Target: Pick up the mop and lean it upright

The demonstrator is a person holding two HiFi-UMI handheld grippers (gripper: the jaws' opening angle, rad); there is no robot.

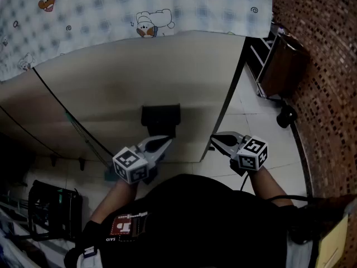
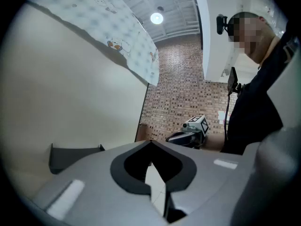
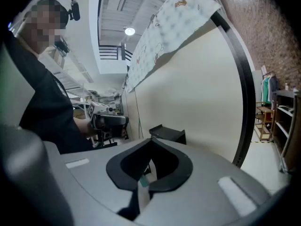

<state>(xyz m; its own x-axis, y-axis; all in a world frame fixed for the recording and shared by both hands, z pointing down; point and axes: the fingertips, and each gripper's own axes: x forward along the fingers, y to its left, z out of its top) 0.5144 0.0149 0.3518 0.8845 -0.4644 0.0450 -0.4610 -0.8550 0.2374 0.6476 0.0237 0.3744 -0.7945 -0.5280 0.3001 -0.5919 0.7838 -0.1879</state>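
Observation:
A thin dark pole [image 1: 83, 134], which looks like the mop's handle, slants down the beige panel [image 1: 139, 71] at the left of the head view. It ends by a teal piece [image 1: 109, 173] beside my left hand; the mop head is hidden. My left gripper [image 1: 162, 144] is shut and empty, and points at the panel just below a black bracket [image 1: 160, 118]. My right gripper [image 1: 215, 141] is also shut and empty, by the panel's dark right edge. Each gripper view shows the other gripper: the right one [image 2: 181, 136] and the left one [image 3: 110, 121].
A checked cloth with cartoon bears [image 1: 139, 10] hangs over the panel's top. A brick wall [image 1: 323, 66] and a shelf rack [image 1: 273, 60] stand at the right, past a strip of tiled floor [image 1: 262, 127]. A black crate [image 1: 53, 208] sits at the lower left.

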